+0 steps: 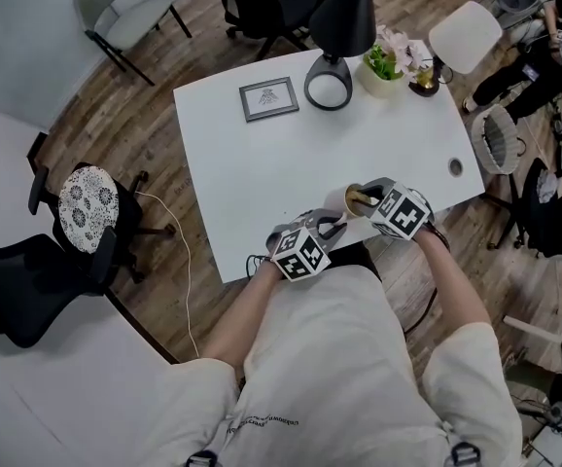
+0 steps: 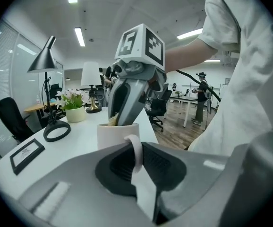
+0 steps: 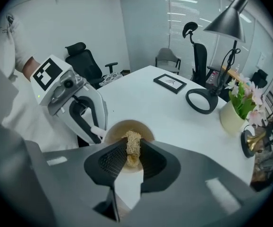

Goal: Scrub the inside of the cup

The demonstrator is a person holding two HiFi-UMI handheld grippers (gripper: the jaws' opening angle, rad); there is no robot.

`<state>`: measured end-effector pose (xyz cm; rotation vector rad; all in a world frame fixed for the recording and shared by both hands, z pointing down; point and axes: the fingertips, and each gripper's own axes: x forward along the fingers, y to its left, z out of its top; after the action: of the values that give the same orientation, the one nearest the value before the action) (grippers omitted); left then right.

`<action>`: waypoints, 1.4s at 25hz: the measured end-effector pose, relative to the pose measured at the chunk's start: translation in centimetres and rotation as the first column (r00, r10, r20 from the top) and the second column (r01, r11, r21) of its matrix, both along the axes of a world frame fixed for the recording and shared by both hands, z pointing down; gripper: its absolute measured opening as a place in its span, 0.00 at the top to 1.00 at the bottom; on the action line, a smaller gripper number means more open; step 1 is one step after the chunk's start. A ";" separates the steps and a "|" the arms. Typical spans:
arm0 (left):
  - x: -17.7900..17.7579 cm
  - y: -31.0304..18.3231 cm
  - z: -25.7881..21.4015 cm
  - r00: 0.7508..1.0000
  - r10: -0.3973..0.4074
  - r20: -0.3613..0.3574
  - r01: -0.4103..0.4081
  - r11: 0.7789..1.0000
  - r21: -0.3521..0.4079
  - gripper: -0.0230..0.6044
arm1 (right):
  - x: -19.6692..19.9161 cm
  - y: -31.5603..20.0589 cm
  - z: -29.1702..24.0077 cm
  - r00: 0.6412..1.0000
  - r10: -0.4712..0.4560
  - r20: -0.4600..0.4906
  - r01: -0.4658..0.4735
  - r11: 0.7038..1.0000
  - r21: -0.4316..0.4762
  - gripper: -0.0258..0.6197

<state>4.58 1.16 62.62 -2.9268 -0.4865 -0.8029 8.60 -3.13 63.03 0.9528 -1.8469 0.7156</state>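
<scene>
The left hand-held gripper is closed down to a narrow gap, its jaws pinching the handle of the white cup, one pad on each side of the loop. The right hand-held gripper is also nearly closed, clamped on a tan fibrous scrubber whose lower end dips past the rim into the cup (how deep it reaches cannot be told). The cup stands upright on the white surface near its front edge, just in front of the person, between the two hand-held grippers. Counted: one cup, one scrubber, two hand-held grippers. Farther back on the surface stand one black lamp with a ring-shaped base, one framed picture lying flat to the left of that base, and one pot of flowers to its right, all well apart from the cup.
</scene>
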 end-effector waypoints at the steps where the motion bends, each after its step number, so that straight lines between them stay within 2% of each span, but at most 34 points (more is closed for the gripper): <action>1: 0.0 -0.2 0.0 1.000 -0.008 0.000 0.008 1.000 -0.007 0.91 | -0.1 0.3 0.1 1.000 -0.006 0.004 0.006 1.000 -0.016 0.80; 5: -0.3 -0.4 0.0 1.000 -0.015 -0.002 0.015 1.000 -0.014 0.91 | -0.6 1.3 0.2 0.999 -0.011 0.035 0.013 0.998 -0.066 0.81; 9: -0.4 0.4 0.0 1.000 0.017 -0.003 -0.017 1.000 0.004 0.91 | -1.3 2.3 0.1 0.987 0.014 0.158 0.010 0.988 -0.152 0.81; 12: -0.5 0.8 -0.1 1.000 0.012 -0.005 -0.012 1.000 -0.002 0.91 | -1.7 2.8 -0.7 0.970 0.046 0.240 -0.006 0.987 -0.162 0.81; 20: 0.1 0.7 -1.6 0.998 0.038 -0.040 -0.037 0.999 0.013 0.93 | -1.6 1.2 -4.1 0.948 0.111 0.297 -0.108 0.994 -0.027 0.81; 25: 0.5 0.4 -2.9 0.997 0.034 -0.068 -0.032 0.999 0.022 0.94 | -1.2 -1.1 -6.4 0.914 0.165 0.371 -0.206 0.976 0.072 0.81; 30: 0.7 0.4 -4.4 0.994 0.048 -0.095 -0.046 0.999 0.023 0.94 | -0.2 -2.8 -7.3 0.915 0.190 0.356 -0.254 0.956 0.145 0.81; 32: 0.7 0.3 -4.9 0.993 0.042 -0.109 -0.042 0.999 0.005 0.94 | 0.3 -3.4 -7.6 0.912 0.199 0.358 -0.270 0.949 0.162 0.81; 35: 0.4 0.2 -5.9 0.988 0.047 -0.145 -0.058 0.995 -0.076 0.94 | 0.6 -3.8 -8.0 0.920 0.194 0.340 -0.265 0.948 0.175 0.81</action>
<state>4.96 1.36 56.76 -3.0019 -0.5940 -0.5742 9.25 -6.94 55.03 1.2746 -2.1519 0.8633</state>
